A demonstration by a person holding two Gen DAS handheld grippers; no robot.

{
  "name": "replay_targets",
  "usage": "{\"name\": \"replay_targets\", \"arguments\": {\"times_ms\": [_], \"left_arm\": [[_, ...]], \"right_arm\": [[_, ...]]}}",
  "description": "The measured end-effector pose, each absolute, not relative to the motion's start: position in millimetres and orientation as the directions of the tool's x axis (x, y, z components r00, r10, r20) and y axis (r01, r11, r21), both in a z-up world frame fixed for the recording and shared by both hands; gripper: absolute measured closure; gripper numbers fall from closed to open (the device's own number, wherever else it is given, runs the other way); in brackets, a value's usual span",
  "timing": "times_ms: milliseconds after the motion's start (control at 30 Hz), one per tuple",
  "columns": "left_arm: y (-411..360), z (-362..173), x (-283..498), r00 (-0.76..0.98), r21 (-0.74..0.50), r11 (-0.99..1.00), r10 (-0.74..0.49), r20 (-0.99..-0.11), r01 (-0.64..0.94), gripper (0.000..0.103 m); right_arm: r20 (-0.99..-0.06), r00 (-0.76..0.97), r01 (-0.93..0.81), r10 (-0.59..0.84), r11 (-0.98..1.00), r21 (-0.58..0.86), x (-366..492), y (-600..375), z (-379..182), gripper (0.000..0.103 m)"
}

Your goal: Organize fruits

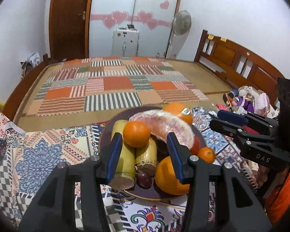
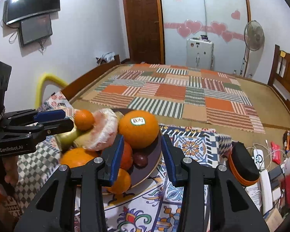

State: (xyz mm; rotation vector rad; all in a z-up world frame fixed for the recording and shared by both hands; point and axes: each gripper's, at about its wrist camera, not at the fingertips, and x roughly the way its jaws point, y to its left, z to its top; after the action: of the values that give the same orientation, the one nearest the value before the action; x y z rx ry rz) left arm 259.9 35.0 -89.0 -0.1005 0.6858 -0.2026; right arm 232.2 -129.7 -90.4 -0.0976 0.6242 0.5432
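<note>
A dark plate (image 1: 106, 131) (image 2: 154, 154) on a patterned cloth holds piled fruit. On it are a small orange (image 1: 136, 133) (image 2: 84, 119), a wrapped pomelo slice (image 1: 164, 124) (image 2: 104, 131), a stickered orange (image 1: 178, 111) (image 2: 138, 128), a large orange (image 1: 169, 179), sugarcane pieces (image 1: 125, 154), a dark grape (image 1: 143, 178) (image 2: 140, 159) and a tiny tangerine (image 1: 206, 155). My left gripper (image 1: 144, 152) (image 2: 54, 119) is open, its jaws standing over the plate's near side, holding nothing. My right gripper (image 2: 142, 154) (image 1: 220, 118) is open and empty at the plate's right rim.
The patterned cloth (image 1: 38, 150) covers the near surface. A bed with a patchwork mat (image 1: 114, 85) lies beyond. Clutter of toys and cables (image 2: 270, 154) and an orange-rimmed black object (image 2: 243, 164) sit at right. A fan (image 1: 180, 22) and wooden headboard (image 1: 239, 61) stand behind.
</note>
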Motion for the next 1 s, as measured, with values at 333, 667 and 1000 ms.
{"name": "replay_targets", "arguments": {"times_ms": [333,667,1000], "left_arm": [[38,-17,169,0.881,-0.113,0.986,-0.158,-0.445,0.12,0.055],[24,43,48,0.964,-0.067,0.993,-0.112,-0.24,0.098,0.055],[16,52,-20,0.982,-0.038,0.997,-0.079,-0.172,0.074,0.03]], "right_arm": [[-0.402,0.791,-0.486,0.461,0.873,0.045,149,-142,-15,0.067],[-0.191,0.871,-0.459,0.452,0.888,0.012,41,-146,39,0.06],[-0.093,0.914,-0.396,0.396,0.918,0.012,0,-151,43,0.02]]}}
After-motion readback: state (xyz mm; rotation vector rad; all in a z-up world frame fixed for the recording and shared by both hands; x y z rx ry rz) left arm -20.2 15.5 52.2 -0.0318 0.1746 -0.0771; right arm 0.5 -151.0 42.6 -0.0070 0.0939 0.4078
